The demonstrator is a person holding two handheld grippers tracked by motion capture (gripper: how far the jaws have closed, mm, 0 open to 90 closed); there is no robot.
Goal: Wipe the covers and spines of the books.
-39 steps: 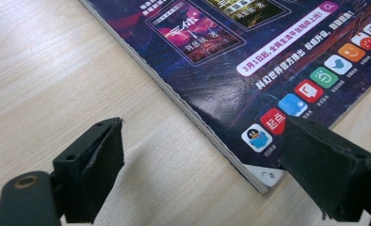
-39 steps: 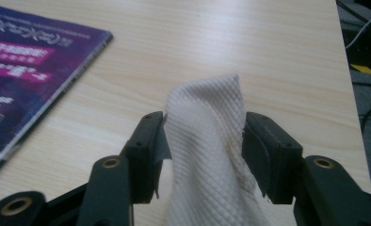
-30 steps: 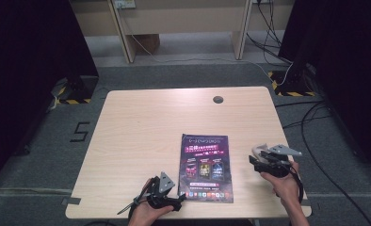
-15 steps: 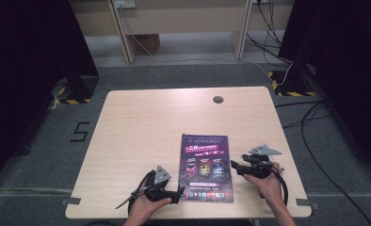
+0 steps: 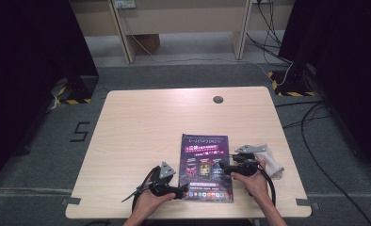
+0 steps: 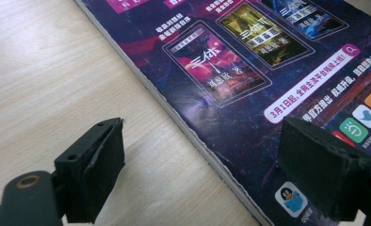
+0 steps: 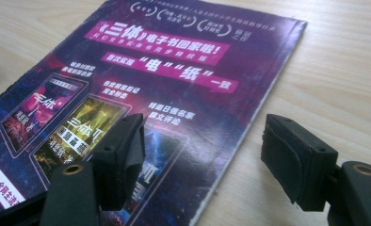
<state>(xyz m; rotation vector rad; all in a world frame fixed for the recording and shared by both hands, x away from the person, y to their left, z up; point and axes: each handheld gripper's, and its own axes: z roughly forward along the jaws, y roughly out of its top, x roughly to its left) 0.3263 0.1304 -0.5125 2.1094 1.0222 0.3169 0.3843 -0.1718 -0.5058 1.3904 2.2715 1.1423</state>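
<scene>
1. We are looking at one wooden table (image 5: 141, 141), pale and rectangular, with one small dark round hole (image 5: 218, 99) near its far edge.
2. One magazine (image 5: 206, 167) is lying flat on the table's near half, right of centre, cover up: purple, with pink banners and three pictured book covers in a row.
3. One crumpled white cloth (image 5: 271, 160) is sitting near the table's right edge, just beyond the right hand.
4. Two hands are coming in from the near edge, each holding one gripper, one on either side of the magazine.
5. The left gripper (image 5: 181, 192) is sitting at the magazine's near left corner. In the left gripper view its jaws are standing wide apart and released, straddling the magazine's left edge: one pad (image 6: 96, 172) over bare wood, the other (image 6: 322, 174) over the cover. Neither is pressing on the paper.
6. The right gripper (image 5: 225, 165) is pointing at the magazine's right edge. Its jaws have just been opening and are released, one pad (image 7: 122, 157) over the cover, the other (image 7: 296, 160) over bare wood, with the edge between them ungripped.
</scene>
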